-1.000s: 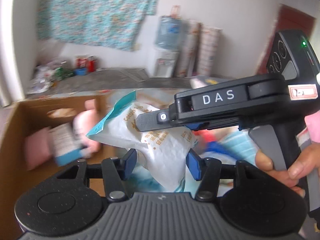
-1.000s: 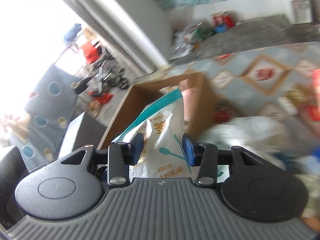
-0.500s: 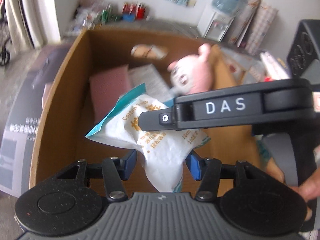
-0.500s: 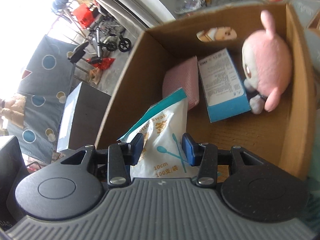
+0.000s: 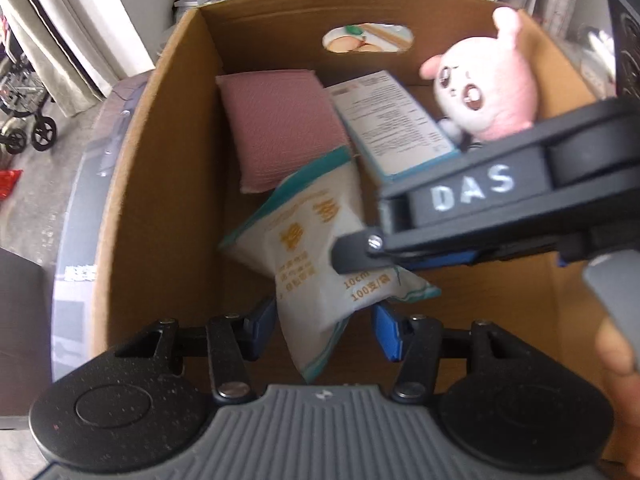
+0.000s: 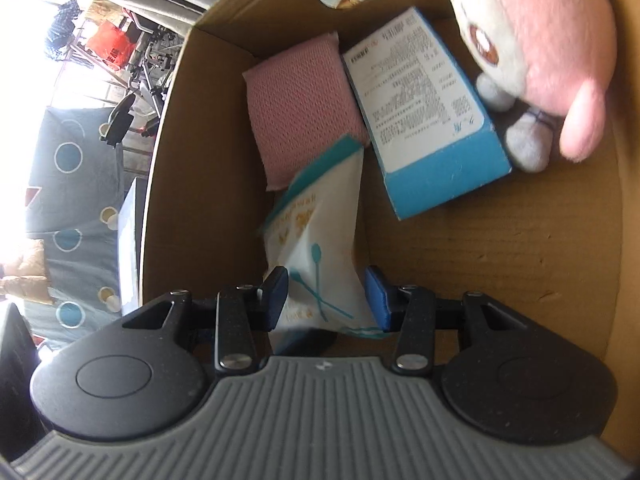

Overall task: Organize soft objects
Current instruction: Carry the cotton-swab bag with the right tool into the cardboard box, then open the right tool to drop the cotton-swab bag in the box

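I've got the cotton swab bag [image 5: 316,248] pinched by both grippers, left gripper [image 5: 324,330] low, right gripper [image 6: 326,300] on its side, long axis pointing at the pink sponge [image 5: 280,128], hanging just above the box [image 5: 132,184] floor.

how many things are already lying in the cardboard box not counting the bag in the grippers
3: a pink knitted cushion at the back left, a white and blue printed carton in the middle, and a pink plush toy at the back right. The held bag may hide more.
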`<state>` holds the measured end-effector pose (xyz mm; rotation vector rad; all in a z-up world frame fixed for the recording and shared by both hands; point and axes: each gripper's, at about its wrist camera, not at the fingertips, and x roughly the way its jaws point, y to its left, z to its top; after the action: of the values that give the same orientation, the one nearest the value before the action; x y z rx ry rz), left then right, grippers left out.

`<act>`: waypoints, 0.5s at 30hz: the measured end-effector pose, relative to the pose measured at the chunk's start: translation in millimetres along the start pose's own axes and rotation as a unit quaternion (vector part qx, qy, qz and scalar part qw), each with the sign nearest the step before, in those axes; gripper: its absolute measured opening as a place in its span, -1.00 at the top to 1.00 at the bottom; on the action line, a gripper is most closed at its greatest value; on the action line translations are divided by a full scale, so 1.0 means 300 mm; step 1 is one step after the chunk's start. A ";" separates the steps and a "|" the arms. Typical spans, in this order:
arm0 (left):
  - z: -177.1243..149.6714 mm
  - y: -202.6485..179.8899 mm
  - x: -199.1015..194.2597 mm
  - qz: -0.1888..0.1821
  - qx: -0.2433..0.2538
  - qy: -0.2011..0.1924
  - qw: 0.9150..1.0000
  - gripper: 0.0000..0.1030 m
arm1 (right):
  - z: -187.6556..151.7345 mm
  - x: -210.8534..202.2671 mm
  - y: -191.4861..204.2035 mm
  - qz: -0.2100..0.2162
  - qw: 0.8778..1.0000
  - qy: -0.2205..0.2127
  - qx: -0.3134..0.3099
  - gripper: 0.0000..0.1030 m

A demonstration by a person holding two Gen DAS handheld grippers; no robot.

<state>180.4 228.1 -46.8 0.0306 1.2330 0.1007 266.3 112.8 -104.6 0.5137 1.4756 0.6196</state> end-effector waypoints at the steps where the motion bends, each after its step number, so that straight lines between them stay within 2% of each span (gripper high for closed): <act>1: 0.008 0.002 0.007 0.006 0.001 0.001 1.000 -0.06 | -0.002 0.009 -0.002 0.004 1.000 0.004 0.003 0.18; 6: 0.012 0.001 0.025 0.032 0.019 0.007 0.999 0.06 | 0.015 0.066 0.014 0.019 1.000 0.011 0.017 0.17; 9: 0.015 -0.010 0.026 0.044 0.028 0.006 0.999 0.06 | 0.010 0.091 0.022 0.025 0.999 0.011 0.025 0.16; 15: 0.009 -0.021 -0.019 0.045 0.038 -0.010 0.998 -0.08 | 0.019 0.118 0.018 0.035 0.998 0.012 0.040 0.14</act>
<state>181.5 221.4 -41.0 0.1533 1.2158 0.1315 271.6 140.6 -127.3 0.6252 1.5147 0.6258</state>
